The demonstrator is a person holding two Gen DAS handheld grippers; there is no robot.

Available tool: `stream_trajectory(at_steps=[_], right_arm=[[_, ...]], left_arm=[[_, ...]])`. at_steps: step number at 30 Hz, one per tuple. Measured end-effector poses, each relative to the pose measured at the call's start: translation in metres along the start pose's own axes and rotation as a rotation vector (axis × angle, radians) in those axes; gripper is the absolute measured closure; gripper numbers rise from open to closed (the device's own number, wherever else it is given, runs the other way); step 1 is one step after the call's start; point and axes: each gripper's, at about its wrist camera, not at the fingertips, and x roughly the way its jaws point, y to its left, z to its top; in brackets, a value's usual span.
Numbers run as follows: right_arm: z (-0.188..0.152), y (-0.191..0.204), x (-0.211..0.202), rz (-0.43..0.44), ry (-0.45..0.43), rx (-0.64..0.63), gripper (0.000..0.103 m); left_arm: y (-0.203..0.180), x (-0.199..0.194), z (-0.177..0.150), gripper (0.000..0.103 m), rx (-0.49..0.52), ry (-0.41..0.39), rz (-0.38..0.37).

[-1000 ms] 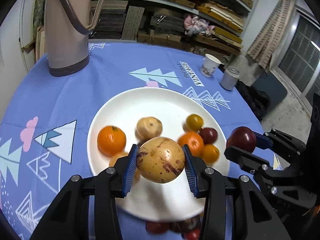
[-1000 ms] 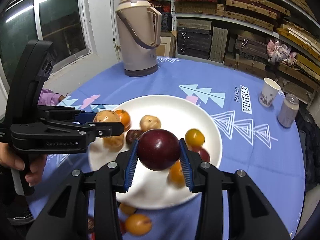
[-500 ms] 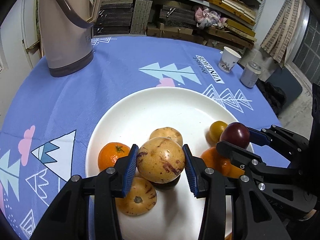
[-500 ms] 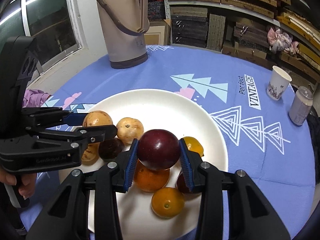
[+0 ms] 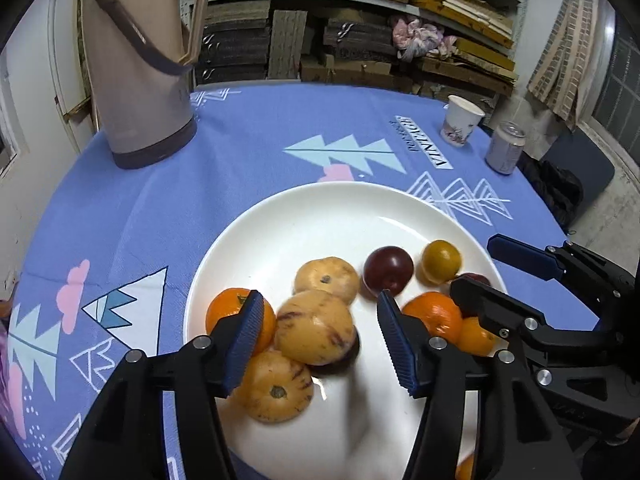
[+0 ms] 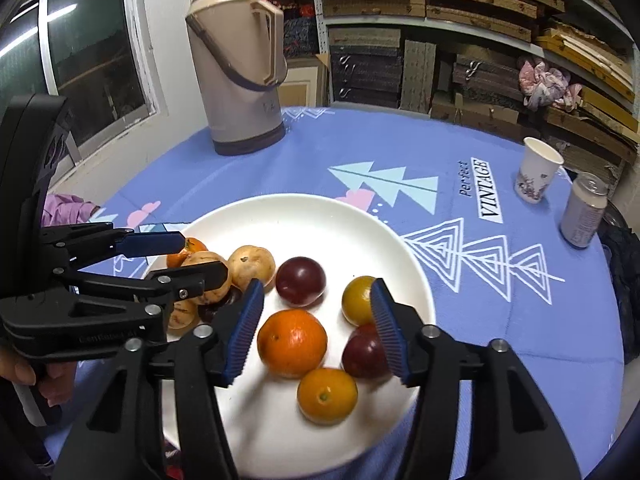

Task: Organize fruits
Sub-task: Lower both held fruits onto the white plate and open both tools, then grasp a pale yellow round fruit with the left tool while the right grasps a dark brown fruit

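- The left gripper (image 5: 320, 334) is opening; the speckled yellow fruit (image 5: 315, 328) sits between its jaws but the pads no longer press on it. It rests on top of other fruit near the left edge of the white plate (image 5: 304, 216), so it could roll off that heap, and a blue pad brushing it would cause just that.
- The right gripper (image 6: 316, 328) is also opening, with nothing pinched; the orange (image 6: 292, 342) lies on the plate below its jaws.
- The dark red plum (image 6: 300, 280) lies loose near the middle of the plate, free to roll into its neighbours.
- A small orange fruit (image 6: 327, 395) lies toward the plate's near edge; I judge a nudge from a jaw could push it over the rim onto the blue tablecloth (image 6: 360, 148).
- The 2 grippers work close together over 1 plate, so they could knock each other or scatter the fruit.
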Motion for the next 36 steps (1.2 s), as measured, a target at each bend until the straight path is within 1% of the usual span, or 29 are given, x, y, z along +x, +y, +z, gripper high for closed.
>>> stream_trajectory(at_steps=[3, 6, 8, 11, 12, 13, 14, 15, 16, 20, 22, 26, 29, 33, 34, 35, 36], right_arm=[[-0.007, -0.001, -0.016, 0.008, -0.022, 0.020, 0.036], [-0.016, 0.001, -0.031, 0.008, -0.028, 0.027, 0.036], [-0.023, 0.002, -0.041, 0.008, -0.034, 0.038, 0.034], [-0.036, 0.005, -0.057, -0.002, -0.050, 0.056, 0.025], [-0.041, 0.005, -0.063, 0.002, -0.055, 0.070, 0.023], [-0.045, 0.005, -0.067, 0.007, -0.056, 0.078, 0.022], [-0.050, 0.006, -0.072, 0.013, -0.057, 0.090, 0.017], [-0.056, 0.006, -0.078, 0.020, -0.060, 0.107, 0.012], [-0.060, 0.007, -0.082, 0.025, -0.062, 0.117, 0.009], [-0.086, 0.014, -0.096, 0.031, -0.042, 0.147, 0.005], [-0.101, 0.018, -0.098, 0.033, -0.016, 0.156, 0.005], [-0.135, 0.028, -0.106, 0.043, 0.033, 0.176, 0.005], [-0.151, 0.036, -0.121, 0.030, 0.004, 0.154, 0.005], [-0.169, 0.054, -0.136, 0.031, -0.007, 0.062, 0.005], [-0.174, 0.060, -0.139, 0.040, -0.005, 0.035, 0.006], [-0.177, 0.064, -0.140, 0.051, -0.001, 0.018, 0.014], [-0.180, 0.070, -0.138, 0.075, 0.024, -0.012, 0.024]], left_arm=[[-0.002, -0.010, -0.004, 0.043, 0.005, -0.011, -0.005], [-0.004, -0.018, -0.008, 0.042, 0.000, -0.011, -0.015], [-0.005, -0.025, -0.013, 0.042, -0.002, -0.015, -0.010], [-0.005, -0.034, -0.020, 0.042, 0.001, -0.015, -0.017], [-0.005, -0.038, -0.023, 0.039, 0.001, -0.017, -0.014], [-0.004, -0.042, -0.027, 0.033, 0.000, -0.021, -0.009], [-0.003, -0.045, -0.029, 0.031, -0.002, -0.026, -0.004], [-0.002, -0.050, -0.034, 0.030, -0.004, -0.034, 0.005], [-0.001, -0.054, -0.037, 0.030, -0.005, -0.037, 0.008], [0.005, -0.068, -0.058, 0.025, -0.012, -0.035, -0.002], [0.008, -0.074, -0.069, 0.020, -0.017, -0.026, -0.009], [0.010, -0.082, -0.096, 0.019, -0.020, -0.002, -0.026], [0.006, -0.086, -0.119, 0.019, 0.001, 0.012, -0.022], [0.003, -0.086, -0.144, 0.019, 0.016, 0.051, -0.029], [0.003, -0.086, -0.148, 0.019, 0.015, 0.059, -0.032], [0.004, -0.086, -0.152, 0.019, 0.011, 0.064, -0.032], [0.004, -0.086, -0.156, 0.019, 0.009, 0.069, -0.032]])
